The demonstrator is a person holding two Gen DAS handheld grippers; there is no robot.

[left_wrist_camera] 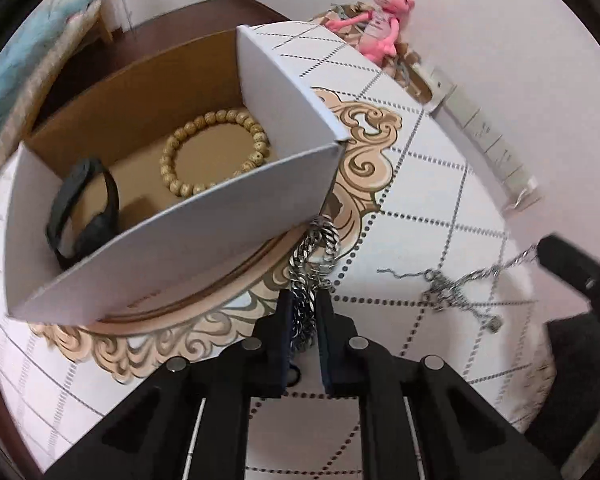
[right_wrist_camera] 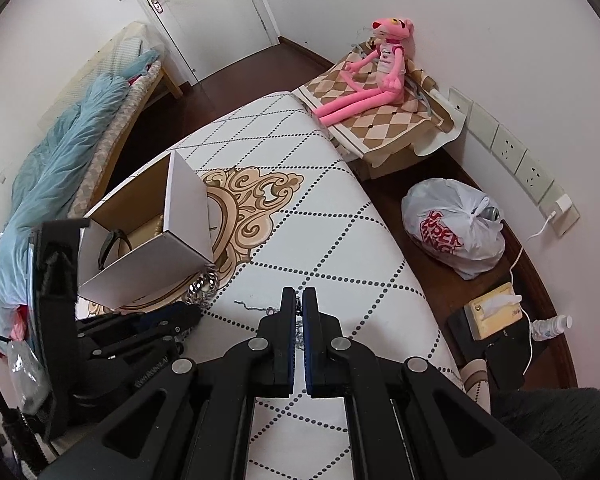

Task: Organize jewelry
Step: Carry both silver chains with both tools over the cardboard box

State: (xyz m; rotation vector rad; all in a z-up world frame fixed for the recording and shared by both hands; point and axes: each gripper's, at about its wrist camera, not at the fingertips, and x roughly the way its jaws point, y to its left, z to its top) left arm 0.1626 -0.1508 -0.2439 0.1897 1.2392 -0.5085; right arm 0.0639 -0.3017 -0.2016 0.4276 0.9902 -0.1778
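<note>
Left tool and right tool both clamped, side by side.

White box, tan beaded bracelet, black band, silver chain

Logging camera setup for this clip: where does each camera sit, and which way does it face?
Left wrist: rides the left gripper, looking down at the box with bead bracelet; its jaws pinch the thick chain.
Right wrist: rides the right gripper, facing across the table toward the pink plush; its jaws pinch the thin necklace, and the left gripper shows.
Shared: box, thick chain, table, plush.
</note>
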